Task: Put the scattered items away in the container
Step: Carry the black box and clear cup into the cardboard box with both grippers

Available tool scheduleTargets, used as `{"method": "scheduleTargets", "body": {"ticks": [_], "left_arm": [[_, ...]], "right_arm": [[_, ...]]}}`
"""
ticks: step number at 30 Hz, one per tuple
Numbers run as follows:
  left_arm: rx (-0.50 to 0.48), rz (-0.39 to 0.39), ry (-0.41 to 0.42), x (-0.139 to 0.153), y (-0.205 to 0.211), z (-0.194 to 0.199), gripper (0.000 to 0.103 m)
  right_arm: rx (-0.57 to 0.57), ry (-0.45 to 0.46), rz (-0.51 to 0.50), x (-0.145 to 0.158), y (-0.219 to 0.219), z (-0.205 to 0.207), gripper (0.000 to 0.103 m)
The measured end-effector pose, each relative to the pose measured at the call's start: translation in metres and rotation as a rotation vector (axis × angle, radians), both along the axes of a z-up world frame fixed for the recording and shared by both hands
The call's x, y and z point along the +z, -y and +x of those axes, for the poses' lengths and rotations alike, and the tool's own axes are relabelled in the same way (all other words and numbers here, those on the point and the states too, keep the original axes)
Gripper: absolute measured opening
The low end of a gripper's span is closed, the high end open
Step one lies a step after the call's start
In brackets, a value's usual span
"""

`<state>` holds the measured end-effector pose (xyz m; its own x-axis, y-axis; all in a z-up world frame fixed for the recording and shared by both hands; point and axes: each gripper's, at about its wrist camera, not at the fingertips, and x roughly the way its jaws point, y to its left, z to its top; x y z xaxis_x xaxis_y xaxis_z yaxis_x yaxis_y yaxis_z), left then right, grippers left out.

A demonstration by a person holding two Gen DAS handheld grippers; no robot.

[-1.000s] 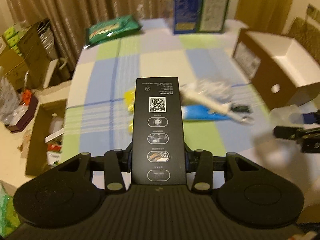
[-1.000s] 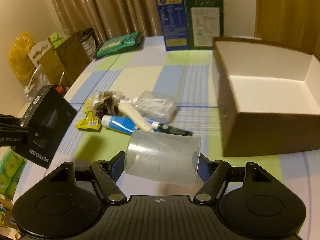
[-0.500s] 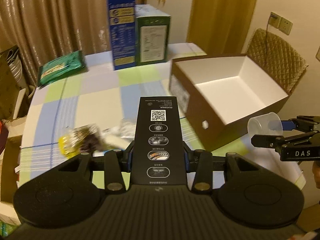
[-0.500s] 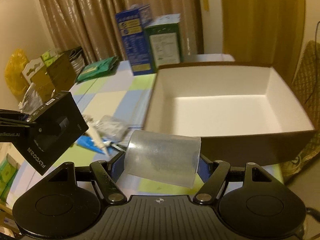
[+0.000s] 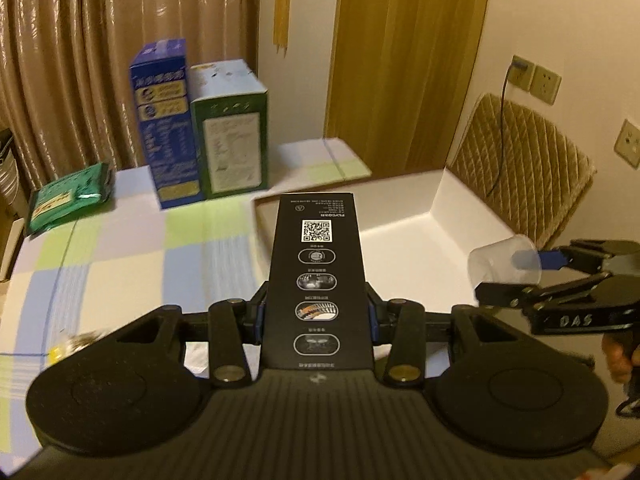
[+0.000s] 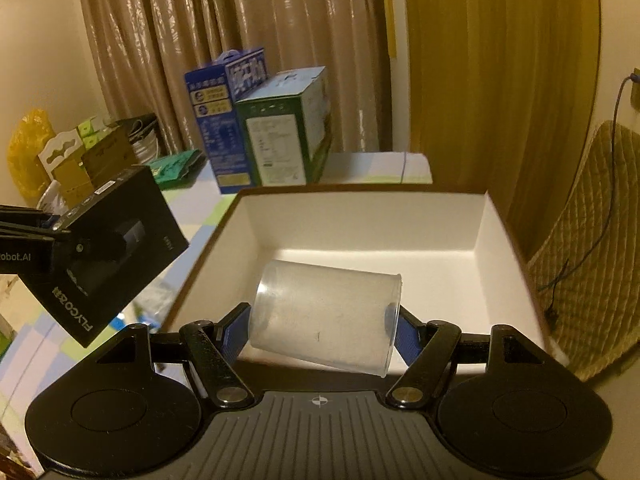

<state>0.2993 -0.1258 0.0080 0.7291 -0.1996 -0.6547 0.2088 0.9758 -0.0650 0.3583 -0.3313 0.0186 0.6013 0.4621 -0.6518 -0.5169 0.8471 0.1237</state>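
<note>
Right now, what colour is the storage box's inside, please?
White inside the storage box; right wrist view shows it best.

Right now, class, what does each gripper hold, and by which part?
Left gripper: black box, clamped across its long sides near the lower end. Right gripper: clear plastic cup, lying sideways, pinched between base and rim.

I see a black box [image 5: 316,280] of smooth card with a soft shine and white print. The cup [image 6: 326,316] is cloudy see-through plastic, smooth. The big container [image 6: 436,236] is cardboard, brown outside and plain matt white inside. The tablecloth [image 5: 120,248] looks like smooth checked cloth. The blue carton [image 5: 166,120] and green carton [image 5: 230,132] are shiny printed card. The curtains [image 5: 80,40] are glossy cloth. The chair [image 5: 516,168] has rough quilted cloth. My grippers' bodies look like matt black plastic.
</note>
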Motion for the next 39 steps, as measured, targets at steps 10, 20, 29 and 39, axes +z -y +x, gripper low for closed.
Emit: {"method": "scheduleTargets", "body": {"ticks": [10, 20, 29, 39], "left_arm": [[0.118, 0.034, -0.003, -0.032, 0.058, 0.063, 0.039], [0.255, 0.109, -0.154, -0.092, 0.079, 0.109, 0.039], [0.273, 0.240, -0.188, -0.120, 0.095, 0.117, 0.039], [0.244, 0.246, -0.196, -0.117, 0.095, 0.113, 0.039]], "right_arm": [[0.013, -0.065, -0.062, -0.026, 0.021, 0.067, 0.070], [0.034, -0.129, -0.103, -0.053, 0.036, 0.097, 0.070], [0.078, -0.159, -0.176, -0.069, 0.041, 0.114, 0.070], [0.087, -0.144, -0.252, -0.079, 0.045, 0.119, 0.070]]}}
